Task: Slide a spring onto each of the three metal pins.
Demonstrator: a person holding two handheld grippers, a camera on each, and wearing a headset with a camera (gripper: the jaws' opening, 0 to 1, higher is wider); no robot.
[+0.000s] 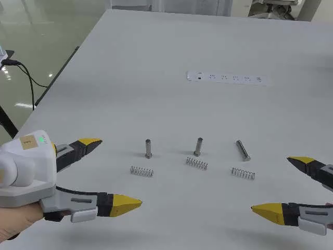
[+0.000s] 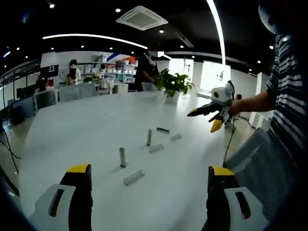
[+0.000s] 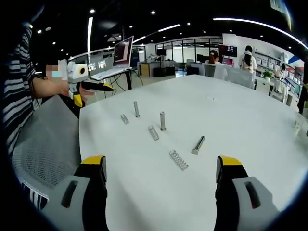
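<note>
Three metal pins sit in a row on the white table: the left pin (image 1: 148, 148) and middle pin (image 1: 198, 146) stand upright, the right pin (image 1: 243, 150) lies on its side. A spring lies in front of each: left spring (image 1: 141, 171), middle spring (image 1: 196, 163), right spring (image 1: 243, 173). My left gripper (image 1: 115, 173) hovers open at the near left, short of the left spring (image 2: 134, 177). My right gripper (image 1: 283, 186) is open at the near right, close to the right spring (image 3: 178, 159) and the lying pin (image 3: 198, 144). Neither gripper holds anything.
A white power strip (image 1: 227, 78) lies flat farther back on the table (image 1: 156, 62). The table's left edge drops to a glossy floor with a black cable (image 1: 28, 80). A grey mesh chair (image 3: 45, 144) stands at the near side.
</note>
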